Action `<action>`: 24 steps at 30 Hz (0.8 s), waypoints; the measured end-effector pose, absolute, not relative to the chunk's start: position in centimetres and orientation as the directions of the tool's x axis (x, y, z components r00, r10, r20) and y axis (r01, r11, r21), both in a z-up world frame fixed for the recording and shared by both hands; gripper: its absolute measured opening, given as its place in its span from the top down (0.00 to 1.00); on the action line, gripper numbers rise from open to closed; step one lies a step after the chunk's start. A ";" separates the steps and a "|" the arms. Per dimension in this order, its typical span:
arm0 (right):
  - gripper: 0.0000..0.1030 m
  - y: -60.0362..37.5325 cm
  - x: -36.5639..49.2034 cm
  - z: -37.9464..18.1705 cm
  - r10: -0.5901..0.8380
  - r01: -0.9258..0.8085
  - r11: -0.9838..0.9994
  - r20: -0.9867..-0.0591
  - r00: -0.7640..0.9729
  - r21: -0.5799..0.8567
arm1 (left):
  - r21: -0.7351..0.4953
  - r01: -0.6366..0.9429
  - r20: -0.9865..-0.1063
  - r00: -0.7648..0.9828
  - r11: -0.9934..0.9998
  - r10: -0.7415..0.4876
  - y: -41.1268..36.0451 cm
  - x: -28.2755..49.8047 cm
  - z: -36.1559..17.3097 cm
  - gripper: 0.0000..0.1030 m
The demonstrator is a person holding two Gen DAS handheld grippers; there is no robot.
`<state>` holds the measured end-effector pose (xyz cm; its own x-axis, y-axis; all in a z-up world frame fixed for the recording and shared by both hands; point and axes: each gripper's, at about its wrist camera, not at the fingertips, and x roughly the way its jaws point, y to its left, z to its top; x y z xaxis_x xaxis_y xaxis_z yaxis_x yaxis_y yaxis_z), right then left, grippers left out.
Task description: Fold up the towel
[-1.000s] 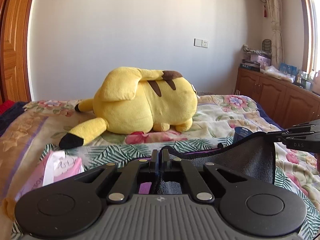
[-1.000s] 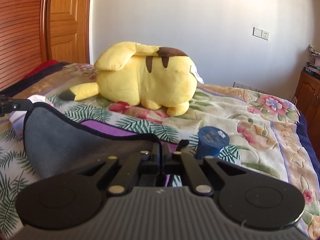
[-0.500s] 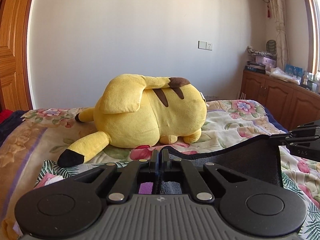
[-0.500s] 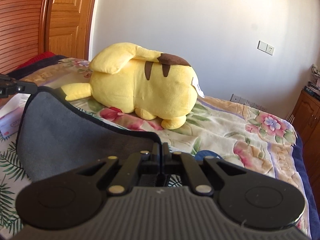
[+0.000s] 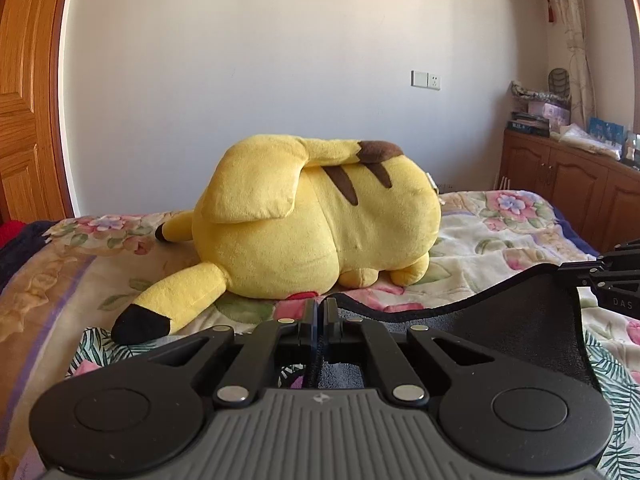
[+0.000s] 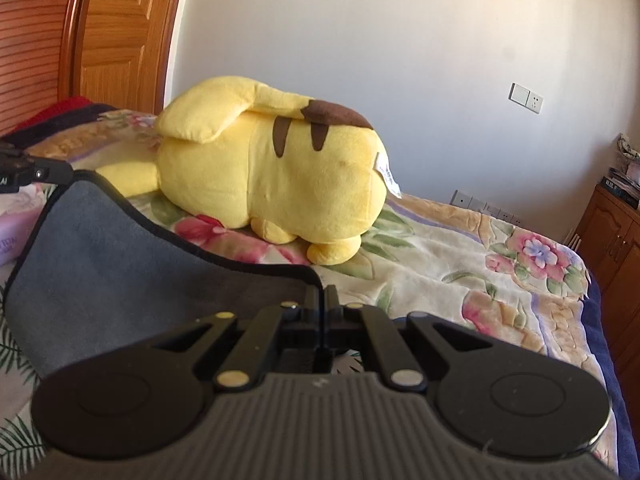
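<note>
A dark grey towel (image 6: 104,264) with black edging hangs between my two grippers above the bed. My left gripper (image 5: 320,308) is shut on the towel's left corner; the towel (image 5: 516,320) stretches to the right from it. My right gripper (image 6: 323,296) is shut on the towel's right corner. The right gripper's tip shows at the right edge of the left wrist view (image 5: 600,276). The left gripper's tip shows at the left edge of the right wrist view (image 6: 36,172). The towel's lower part is hidden behind the gripper bodies.
A large yellow plush toy (image 5: 316,220) lies on the floral bedspread (image 5: 500,232) just beyond the towel. A wooden door (image 6: 116,36) stands at the left, a wooden cabinet (image 5: 568,184) at the right. A pink tissue pack (image 6: 12,232) lies left.
Both grippers have risen and moved forward toward the plush toy, carrying the towel's top edge up with them. The blue round object and tissue pack dropped out of the middle of view.
</note>
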<state>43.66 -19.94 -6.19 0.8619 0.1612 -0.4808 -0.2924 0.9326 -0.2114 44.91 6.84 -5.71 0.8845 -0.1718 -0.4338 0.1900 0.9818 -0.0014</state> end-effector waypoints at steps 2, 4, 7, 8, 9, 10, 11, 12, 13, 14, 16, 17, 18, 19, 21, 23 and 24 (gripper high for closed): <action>0.98 -19.9 44.1 -6.6 0.161 -0.281 0.941 -0.486 0.859 -0.186 | 0.013 0.195 -0.447 0.878 0.981 -0.169 6.7 45.5 -6.2 1.00; 0.98 -19.6 44.5 -7.3 0.150 -0.275 0.942 -0.494 0.856 -0.190 | 0.029 0.193 -0.459 0.874 0.981 -0.158 6.6 46.0 -6.8 1.00; 0.98 -19.4 45.0 -8.3 0.131 -0.268 0.941 -0.512 0.849 -0.204 | 0.029 0.182 -0.482 0.864 0.983 -0.146 6.7 46.9 -7.7 1.00; 0.98 -19.4 45.1 -8.6 0.127 -0.267 0.942 -0.517 0.846 -0.205 | 0.025 0.180 -0.489 0.860 0.983 -0.145 6.7 47.1 -7.9 1.00; 0.98 -19.5 45.2 -8.8 0.123 -0.264 0.942 -0.522 0.844 -0.206 | 0.020 0.176 -0.498 0.856 0.984 -0.143 6.8 47.4 -8.4 1.00; 0.98 -19.5 45.3 -9.0 0.119 -0.261 0.943 -0.526 0.842 -0.206 | 0.014 0.175 -0.506 0.850 0.984 -0.144 6.9 47.6 -8.7 1.00; 0.98 -19.6 45.3 -9.2 0.116 -0.259 0.944 -0.530 0.840 -0.205 | 0.007 0.172 -0.518 0.843 0.985 -0.144 7.1 48.0 -9.0 1.00; 0.98 -19.6 45.4 -9.5 0.113 -0.259 0.944 -0.535 0.837 -0.205 | -0.003 0.169 -0.528 0.837 0.986 -0.145 7.2 48.2 -9.4 1.00; 0.98 -19.6 45.4 -9.7 0.111 -0.260 0.943 -0.539 0.835 -0.207 | -0.007 0.166 -0.537 0.831 0.986 -0.144 7.3 48.5 -9.6 1.00; 0.98 -19.6 45.4 -9.9 0.108 -0.260 0.942 -0.543 0.833 -0.211 | -0.007 0.164 -0.543 0.828 0.986 -0.141 7.4 48.6 -9.8 1.00; 0.98 -19.5 45.6 -10.2 0.106 -0.262 0.941 -0.549 0.829 -0.214 | 0.004 0.163 -0.554 0.822 0.987 -0.134 7.3 48.9 -10.2 1.00; 0.98 -19.4 45.6 -10.3 0.105 -0.263 0.941 -0.552 0.827 -0.215 | 0.016 0.165 -0.557 0.821 0.986 -0.128 7.2 48.9 -10.4 1.00; 0.97 -19.4 45.6 -10.3 0.105 -0.265 0.940 -0.554 0.826 -0.216 | 0.032 0.168 -0.559 0.820 0.985 -0.122 7.1 49.0 -10.5 1.00; 0.97 -19.3 45.7 -10.4 0.105 -0.266 0.939 -0.557 0.824 -0.216 | 0.057 0.173 -0.560 0.821 0.983 -0.112 6.8 49.0 -10.6 1.00; 0.96 -19.2 45.7 -10.6 0.101 -0.261 0.943 -0.569 0.816 -0.208 | 0.082 0.171 -0.563 0.821 0.982 -0.096 6.5 49.0 -10.7 1.00; 0.89 -19.1 45.6 -10.7 0.095 -0.254 0.945 -0.571 0.815 -0.204 | 0.075 0.168 -0.561 0.822 0.983 -0.098 6.4 48.9 -10.5 1.00; 0.87 -19.1 45.4 -10.7 0.104 -0.258 0.946 -0.567 0.817 -0.198 | 0.072 0.171 -0.557 0.824 0.983 -0.103 6.4 48.7 -10.4 1.00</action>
